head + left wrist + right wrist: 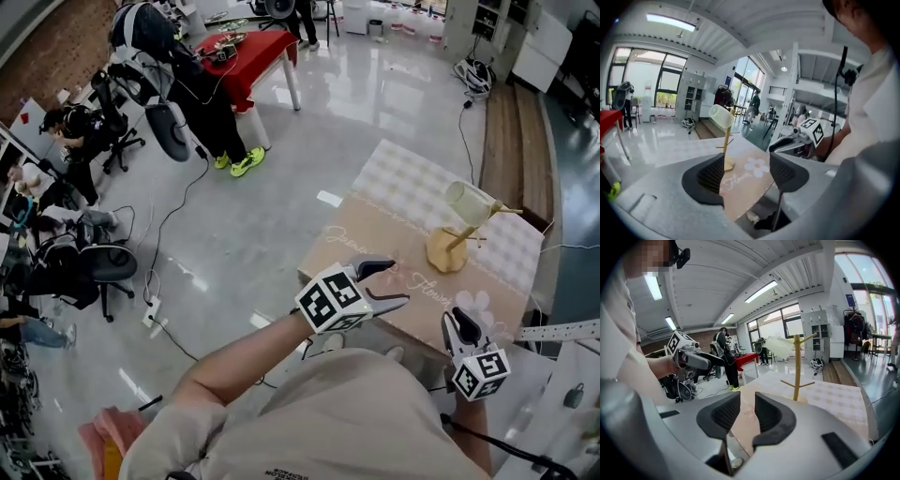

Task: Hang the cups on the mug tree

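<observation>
Mug tree stands on the table. One pale cup sits tilted at the tree's top, apparently hooked on an upper peg; the handle is not resolved. Left gripper, short of the tree and to its left: fingers spread, nothing between. Right gripper, short of the tree: fingers drawn near, a narrow gap left, empty.

Cup apparently hangs on mug tree on table.

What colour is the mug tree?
The mug tree is pale yellowish wood, plain with no pattern. It shows best in the right gripper view.
</observation>
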Motion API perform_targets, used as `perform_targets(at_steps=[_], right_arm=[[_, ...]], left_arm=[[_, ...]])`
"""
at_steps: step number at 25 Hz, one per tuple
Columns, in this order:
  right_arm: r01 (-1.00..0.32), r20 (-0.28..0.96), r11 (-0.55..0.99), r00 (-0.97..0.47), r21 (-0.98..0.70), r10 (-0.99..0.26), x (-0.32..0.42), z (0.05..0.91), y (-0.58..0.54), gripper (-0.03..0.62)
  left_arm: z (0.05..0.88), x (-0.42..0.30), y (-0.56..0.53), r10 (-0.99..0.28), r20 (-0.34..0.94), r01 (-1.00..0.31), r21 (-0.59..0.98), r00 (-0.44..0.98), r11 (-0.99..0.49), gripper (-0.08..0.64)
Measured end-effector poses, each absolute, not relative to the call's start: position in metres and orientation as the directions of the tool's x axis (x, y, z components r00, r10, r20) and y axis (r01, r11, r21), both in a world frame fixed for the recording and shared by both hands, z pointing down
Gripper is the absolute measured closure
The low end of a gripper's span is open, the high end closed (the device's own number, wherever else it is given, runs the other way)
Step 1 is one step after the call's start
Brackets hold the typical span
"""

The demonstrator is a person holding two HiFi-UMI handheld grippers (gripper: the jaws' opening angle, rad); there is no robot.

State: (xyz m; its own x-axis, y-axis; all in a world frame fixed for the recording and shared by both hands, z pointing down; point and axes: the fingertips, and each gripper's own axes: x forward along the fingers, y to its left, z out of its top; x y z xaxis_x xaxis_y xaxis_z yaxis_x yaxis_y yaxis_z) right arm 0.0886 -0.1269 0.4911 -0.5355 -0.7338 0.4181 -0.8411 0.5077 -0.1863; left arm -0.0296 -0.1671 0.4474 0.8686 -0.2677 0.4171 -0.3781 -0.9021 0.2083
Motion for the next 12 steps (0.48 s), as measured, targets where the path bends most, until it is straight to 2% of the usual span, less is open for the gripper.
perform_targets(at_steps=[4,8,12], right_arm=[[-0.856,0.416,0.484,-0.513,-0.181,-0.751,0.078,0.488,-0.117,0.516],[-0.866,0.417,0.467,-0.498,-0.182,-0.761,0.063,0.488,-0.107,0.532],[-0.887,0.419,0.427,-0.460,-0.175,-0.783,0.051,0.487,-0.091,0.546]], left_arm=[[0.438,-0.036,-0.146,-0.193,0.307,-0.298,0.344,0.932,-0.890,0.363],[0.441,-0.051,-0.125,-0.139,0.273,-0.242,0.392,0.952,-0.888,0.515],[0.446,-0.060,-0.104,-0.070,0.256,-0.179,0.429,0.964,-0.885,0.552]])
